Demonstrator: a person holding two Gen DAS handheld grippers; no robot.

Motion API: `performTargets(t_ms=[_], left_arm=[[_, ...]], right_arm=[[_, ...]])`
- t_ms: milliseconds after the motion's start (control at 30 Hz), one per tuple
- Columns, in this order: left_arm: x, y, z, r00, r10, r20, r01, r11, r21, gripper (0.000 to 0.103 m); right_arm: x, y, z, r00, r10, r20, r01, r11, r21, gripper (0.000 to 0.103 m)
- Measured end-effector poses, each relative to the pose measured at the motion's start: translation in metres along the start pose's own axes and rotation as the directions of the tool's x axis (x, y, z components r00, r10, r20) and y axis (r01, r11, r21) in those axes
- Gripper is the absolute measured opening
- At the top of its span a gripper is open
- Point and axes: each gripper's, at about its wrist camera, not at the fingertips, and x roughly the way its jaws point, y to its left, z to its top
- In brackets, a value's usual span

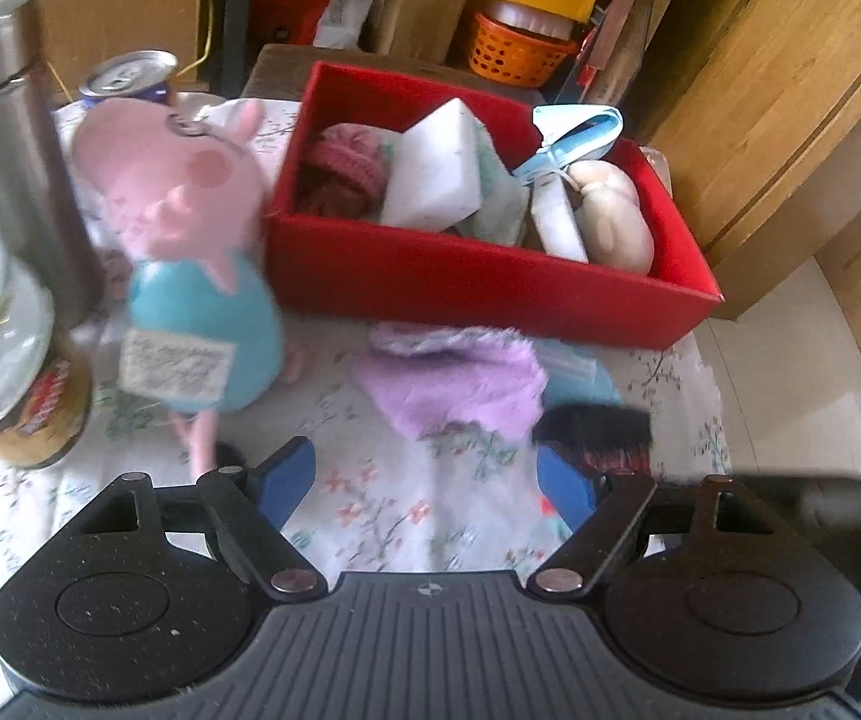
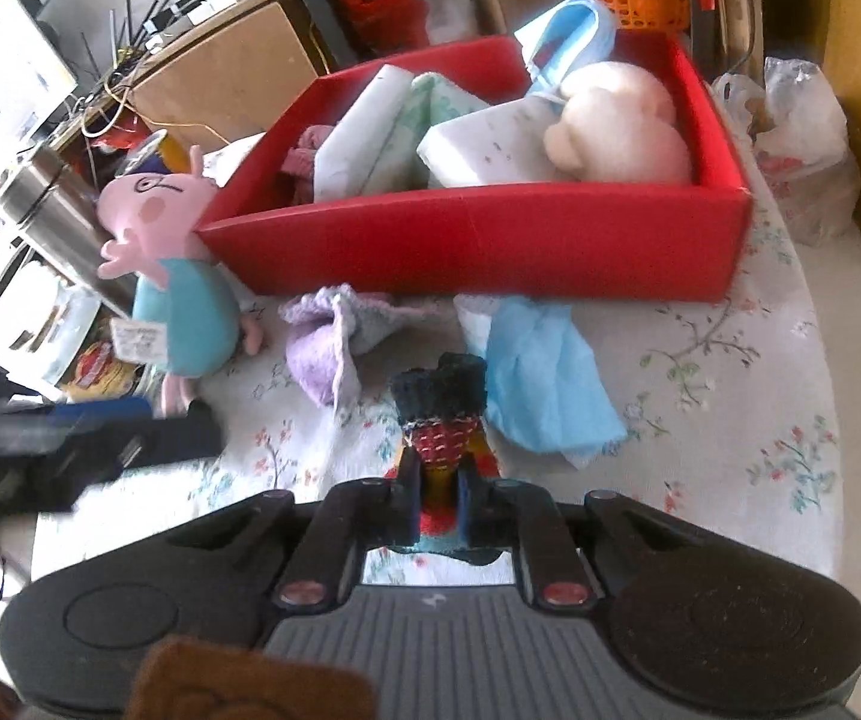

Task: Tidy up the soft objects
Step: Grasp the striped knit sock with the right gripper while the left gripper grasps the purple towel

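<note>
A red box on the floral tablecloth holds sponges, a pink knit piece, a cream plush and a blue mask. A pink pig plush in a teal dress leans at the box's left corner. A purple fuzzy cloth and a blue mask lie in front of the box. My left gripper is open and empty, just short of the purple cloth. My right gripper is shut on a dark knit sock with a red patterned band, held above the cloth.
A steel flask, a drink can and a gold tin stand at the left by the pig. Plastic bags sit right of the table. Cardboard boxes and an orange basket are behind.
</note>
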Motion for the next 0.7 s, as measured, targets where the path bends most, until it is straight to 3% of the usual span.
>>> performTargets(t_ms=[200,333,500,700], left_arm=[[0.036,-0.029,0.017,0.999,0.037,0.036,-0.037,0.999,0.013,0.082],[0.06,-0.041,0.023,0.999,0.053,0.014,-0.053,0.998,0.023,0.082],[0.077,-0.041,0.024,0.991,0.136,-0.007,-0.136,0.99,0.034,0.081],[0.084,-0.032,0.023,0.985,0.171,-0.029,-0.17,0.985,0.014,0.075]], right_arm=[[-0.01,-0.015,-0.018,1.0,0.009,-0.018,-0.009,1.0,0.024,0.0],[-0.013,-0.029,-0.018,1.0,0.004,-0.022,-0.003,0.999,0.049,0.0],[-0.015,-0.036,-0.016,1.0,0.009,-0.025,-0.008,0.998,0.055,0.0],[-0.013,-0.044,-0.018,0.999,0.007,-0.039,-0.004,0.998,0.07,0.0]])
